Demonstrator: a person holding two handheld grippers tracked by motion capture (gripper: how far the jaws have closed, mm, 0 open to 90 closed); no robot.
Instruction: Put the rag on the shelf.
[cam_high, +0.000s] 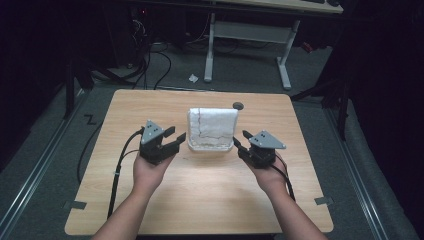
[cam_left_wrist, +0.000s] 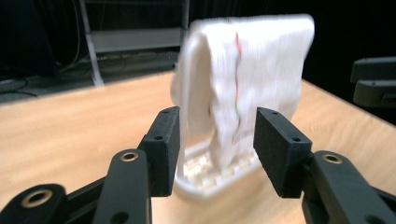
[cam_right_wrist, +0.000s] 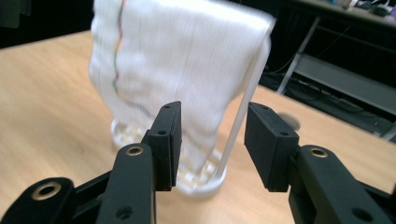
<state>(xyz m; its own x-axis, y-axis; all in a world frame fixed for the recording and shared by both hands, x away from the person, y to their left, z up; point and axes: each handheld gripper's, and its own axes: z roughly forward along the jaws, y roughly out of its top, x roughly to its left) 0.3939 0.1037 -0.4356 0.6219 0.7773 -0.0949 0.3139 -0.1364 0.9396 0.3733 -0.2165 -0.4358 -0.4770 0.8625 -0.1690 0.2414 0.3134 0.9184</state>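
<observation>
So you've got a white cloth (cam_high: 212, 129) draped over a small white rack (cam_high: 210, 147) sitting mid-worktop (cam_high: 200, 200), a bit toward the far side. It hangs like a folded sheet over the rack's top bar, with a thin coloured stitch line running down it.

Your left claw (cam_high: 176, 137) is just off the cloth's left edge and your right claw (cam_high: 240, 140) just off its right edge, so the thing sits squarely between the two. Both are about equally near; neither hand has the advantage.

Both claws are spread wide with nothing held. In the left gripper view the cloth's hanging edge (cam_left_wrist: 224, 135) lines up in the gap between the jaws but farther off, not touching the pads. Same deal in the right gripper view: the cloth edge (cam_right_wrist: 205, 121) and the rack's thin upright (cam_right_wrist: 243, 112) sit beyond the open gap.

The relation that matters: the cloth's long edge runs left to right across the worktop, and each claw points inward at one end of it. I'd guess you're set up to pinch both side edges. On the right, watch you grab cloth and not that upright.
</observation>
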